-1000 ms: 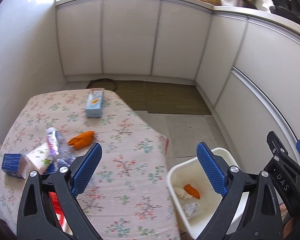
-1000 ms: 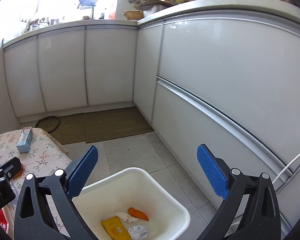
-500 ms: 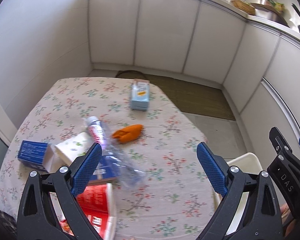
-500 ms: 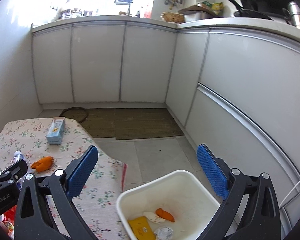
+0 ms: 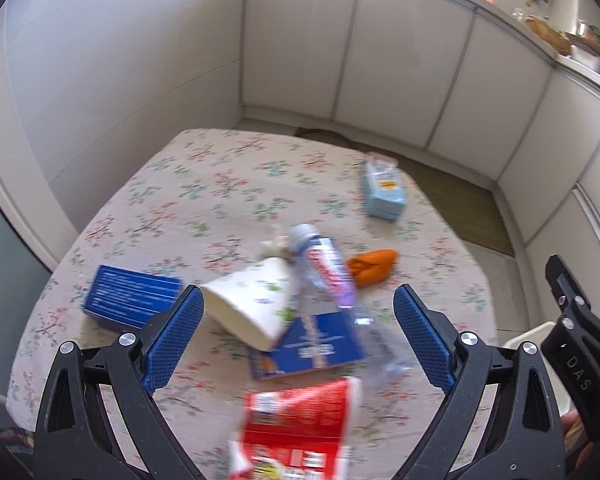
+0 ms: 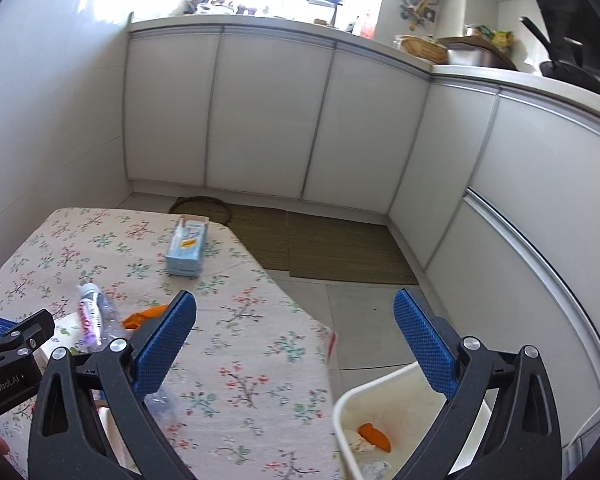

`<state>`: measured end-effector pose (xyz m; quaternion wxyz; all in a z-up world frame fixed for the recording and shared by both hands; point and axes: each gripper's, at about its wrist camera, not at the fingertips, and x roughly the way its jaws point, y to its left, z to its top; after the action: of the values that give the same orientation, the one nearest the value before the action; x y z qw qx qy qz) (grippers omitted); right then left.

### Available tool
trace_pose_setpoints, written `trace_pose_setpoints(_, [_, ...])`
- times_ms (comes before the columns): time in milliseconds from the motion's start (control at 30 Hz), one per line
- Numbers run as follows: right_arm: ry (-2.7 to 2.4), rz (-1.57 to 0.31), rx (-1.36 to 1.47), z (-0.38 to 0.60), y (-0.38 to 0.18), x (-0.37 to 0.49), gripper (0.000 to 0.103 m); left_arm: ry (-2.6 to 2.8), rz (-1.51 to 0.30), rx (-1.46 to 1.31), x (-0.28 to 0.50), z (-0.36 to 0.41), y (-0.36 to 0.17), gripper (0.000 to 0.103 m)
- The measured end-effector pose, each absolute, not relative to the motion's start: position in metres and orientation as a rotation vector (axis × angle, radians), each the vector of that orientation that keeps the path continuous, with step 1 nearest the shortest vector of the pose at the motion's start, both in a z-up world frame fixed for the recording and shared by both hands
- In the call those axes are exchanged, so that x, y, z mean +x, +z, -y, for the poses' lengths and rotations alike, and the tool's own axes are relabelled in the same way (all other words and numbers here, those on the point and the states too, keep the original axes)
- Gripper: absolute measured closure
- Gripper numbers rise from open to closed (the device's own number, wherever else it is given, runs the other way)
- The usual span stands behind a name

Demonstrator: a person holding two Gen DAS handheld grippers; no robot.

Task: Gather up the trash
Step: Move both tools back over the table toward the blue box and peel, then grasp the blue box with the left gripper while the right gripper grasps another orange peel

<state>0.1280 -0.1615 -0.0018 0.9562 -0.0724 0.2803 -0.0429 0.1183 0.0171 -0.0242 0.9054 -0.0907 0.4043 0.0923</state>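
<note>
White cabinet fronts wrap the corner of this kitchen, and a table (image 5: 172,184) under a floral cloth carries the litter. Going left to right in the left wrist view: a dark blue box (image 5: 130,300), a white paper packet (image 5: 248,304), a second blue box (image 5: 312,346) partly beneath it, a crushed clear bottle (image 5: 332,276), a red and white wrapper (image 5: 300,424) nearest the camera, an orange scrap (image 5: 372,266), and a pale blue carton (image 5: 384,192) farther back. The bin (image 6: 380,400) stands on the floor just off the table's right edge and already holds a few scraps.

The left gripper (image 5: 298,340) hangs above the pile with its jaws spread wide and nothing between them; the right gripper (image 6: 294,344) is likewise spread and empty, over the table edge and the bin.

The bottle's long axis runs from its cap at far left toward near right, lying across the blue box. Its thin, slick wall may buckle or squirt out of a pinch. Because the pieces overlap, a grasp could drag a neighbour off the table.
</note>
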Motion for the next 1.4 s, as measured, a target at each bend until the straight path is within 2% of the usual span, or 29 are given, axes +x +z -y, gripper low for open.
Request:
trace_pose_setpoints(267, [0.008, -0.568, -0.223, 0.106, -0.009, 0.128, 0.007, 0.313, -0.900, -0.164, 0.119, -0.094, -0.042, 0.008])
trace_pose_setpoints(567, [0.052, -0.595, -0.263, 0.085, -0.018, 0.126, 0.007, 0.355, -1.047, -0.307, 0.121, -0.172, -0.073, 0.007])
trace_pose_setpoints(733, [0.063, -0.614, -0.264, 0.087, -0.021, 0.127, 0.007, 0.281, -1.117, -0.378, 0.124, -0.190, -0.078, 0.007])
trace_pose_setpoints(833, [0.077, -0.625, -0.268, 0.088, -0.022, 0.127, 0.007, 0.162, -1.183, -0.226, 0.137, -0.178, -0.071, 0.007])
trace_pose_setpoints(967, [0.077, -0.635, -0.258, 0.094, -0.022, 0.129, 0.007, -0.063, -1.286, 0.202, 0.146, -0.140, -0.067, 0.007])
trace_pose_setpoints(1067, [0.074, -0.652, -0.247, 0.097, -0.025, 0.132, 0.007, -0.131, -1.325, 0.388, 0.151, -0.124, -0.078, 0.007])
trace_pose_setpoints(1233, [0.060, -0.664, -0.287, 0.101, -0.031, 0.133, 0.007, -0.246, -1.378, 0.575, 0.157, -0.110, -0.104, 0.007])
trace_pose_setpoints(1400, [0.054, -0.692, -0.252, 0.111, -0.035, 0.136, 0.007, -0.250, -1.356, 0.720, 0.161, -0.101, -0.129, 0.008])
